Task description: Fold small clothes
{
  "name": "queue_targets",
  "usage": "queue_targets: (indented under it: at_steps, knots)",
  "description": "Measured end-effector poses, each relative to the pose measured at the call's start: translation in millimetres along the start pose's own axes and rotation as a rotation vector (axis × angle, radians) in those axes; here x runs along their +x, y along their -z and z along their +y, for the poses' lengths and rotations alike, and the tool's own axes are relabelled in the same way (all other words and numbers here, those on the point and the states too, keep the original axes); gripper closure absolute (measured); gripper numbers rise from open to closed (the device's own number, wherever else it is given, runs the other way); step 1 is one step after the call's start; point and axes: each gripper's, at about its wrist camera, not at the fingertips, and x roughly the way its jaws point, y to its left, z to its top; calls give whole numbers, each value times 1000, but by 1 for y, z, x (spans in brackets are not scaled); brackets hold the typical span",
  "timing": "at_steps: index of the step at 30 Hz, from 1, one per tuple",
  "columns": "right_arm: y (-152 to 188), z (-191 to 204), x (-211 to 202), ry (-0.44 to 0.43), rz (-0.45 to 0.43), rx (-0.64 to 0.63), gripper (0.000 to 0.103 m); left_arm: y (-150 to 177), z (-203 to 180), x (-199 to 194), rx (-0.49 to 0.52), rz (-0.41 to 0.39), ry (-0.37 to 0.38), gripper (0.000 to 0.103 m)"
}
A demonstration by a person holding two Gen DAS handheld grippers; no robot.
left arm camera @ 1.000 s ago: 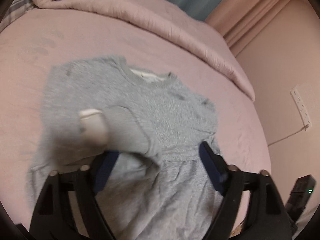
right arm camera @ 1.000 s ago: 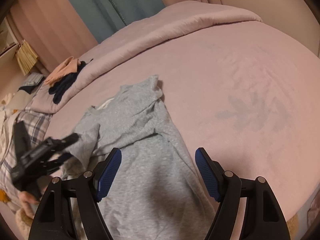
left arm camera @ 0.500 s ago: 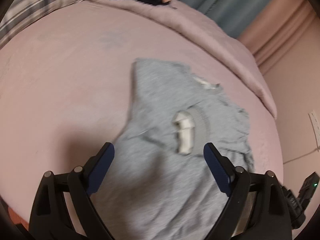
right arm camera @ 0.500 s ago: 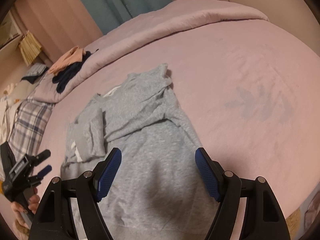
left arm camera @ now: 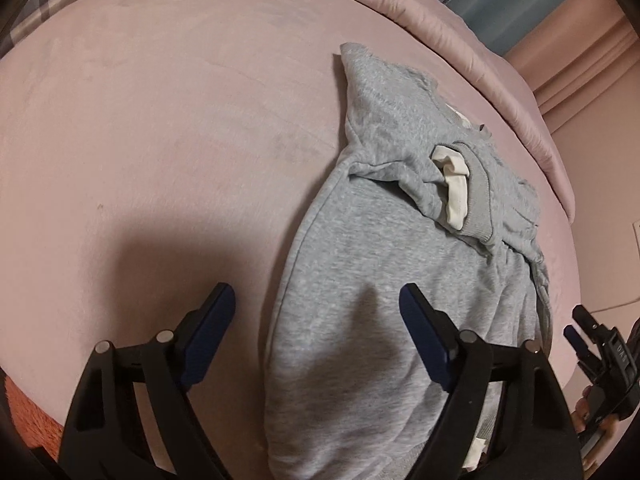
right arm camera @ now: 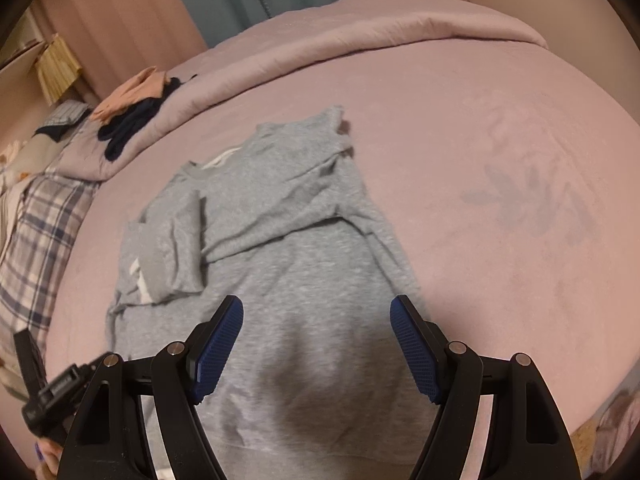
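A small grey sweatshirt (left arm camera: 360, 280) lies flat on the pink bed (left arm camera: 160, 140). Its left sleeve is folded across the chest, with the ribbed cuff and a white lining (left arm camera: 454, 184) showing. In the right wrist view the same sweatshirt (right arm camera: 296, 264) has that sleeve (right arm camera: 168, 248) folded in, and the far sleeve is bunched at its side. My left gripper (left arm camera: 316, 336) is open and empty above the sweatshirt's left hem edge. My right gripper (right arm camera: 316, 344) is open and empty above the lower body of the sweatshirt.
A rolled pink duvet (right arm camera: 360, 36) runs along the far side of the bed. Dark and peach clothes (right arm camera: 136, 116) are piled on it. A plaid blanket (right arm camera: 36, 232) lies at the left. The other gripper shows at the right edge of the left wrist view (left arm camera: 600, 356).
My left gripper has let go of the folded sleeve and pulled back toward the hem and left edge. The sleeve now rests on the chest. My right gripper has barely moved.
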Motion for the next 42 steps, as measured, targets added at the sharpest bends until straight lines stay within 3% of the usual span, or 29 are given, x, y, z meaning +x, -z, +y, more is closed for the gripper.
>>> queue_targets:
  at_steps: [5,8,13,15,19,23,24,25,27,32,37,42]
  knots:
    - [0,8,-3,-2,-10,-34,28,0,-3,9,0,27,21,46]
    - [-1,12,-1,12,-14,-59,28,5,-4,9,30,29,8,52]
    - [4,-3,1,59,5,-46,28,13,0,6,15,68,60,52]
    - [9,-13,4,92,24,-51,28,18,0,4,24,79,70,59]
    - [25,-40,10,118,87,-17,28,29,1,6,28,102,94,89]
    - [35,-58,12,131,125,-6,28,34,3,4,11,95,107,96]
    - [37,-61,13,122,129,-4,41,35,2,1,16,90,103,96]
    - [39,-63,15,95,144,-7,69,36,0,-1,21,86,100,96]
    - [44,-64,16,29,165,-10,93,38,0,-9,30,75,81,97]
    - [56,-64,-10,-7,133,-45,94,51,10,-31,58,69,0,100]
    - [72,-74,-34,-56,148,-29,94,73,37,-46,1,100,12,101]
    - [71,-74,-28,-26,133,-11,94,72,33,-49,-25,84,62,103]
